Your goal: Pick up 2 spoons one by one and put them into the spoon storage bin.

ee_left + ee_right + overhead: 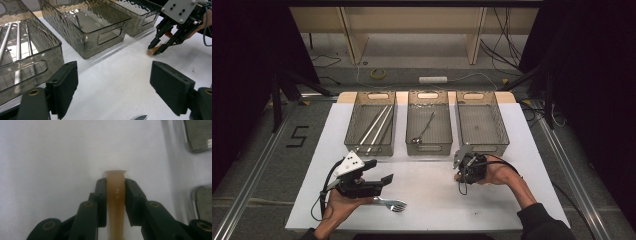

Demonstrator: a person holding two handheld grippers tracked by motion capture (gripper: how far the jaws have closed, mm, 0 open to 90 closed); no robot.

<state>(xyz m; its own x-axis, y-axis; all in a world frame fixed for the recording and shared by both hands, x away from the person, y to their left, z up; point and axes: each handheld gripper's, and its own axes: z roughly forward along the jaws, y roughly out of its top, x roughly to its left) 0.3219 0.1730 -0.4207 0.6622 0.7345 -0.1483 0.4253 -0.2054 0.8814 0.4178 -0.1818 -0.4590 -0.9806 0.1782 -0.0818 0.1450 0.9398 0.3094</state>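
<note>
Tan and smooth, a wooden handle [115,202] sits squeezed between the two black pads of the right gripper [115,191], its flared end poking out just past the fingertips and small pale letters printed along its side. From the left gripper view the same handle [153,51] lies low on the white table [432,190], one end touching the surface, with the right gripper [160,47] tilted down onto it from above. What is at the far end of the handle is hidden by the jaws and the hand, so it may be a piece of cutlery, but I cannot tell. In the high view the right gripper [469,167] rests just in front of the right bin [482,125], near its front wall.

Across the table's far half three smoky clear plastic bins stand side by side. The left bin [372,125] holds long metal rods lying lengthwise, and the middle bin [428,122] holds a single spoon [424,130].

Over at the near left, the left gripper [379,172] hangs above the table with its jaws spread wide and nothing between them. A metal fork [393,203] lies flat on the table just beside the left hand, tines pointing right, well apart from the handle
</note>
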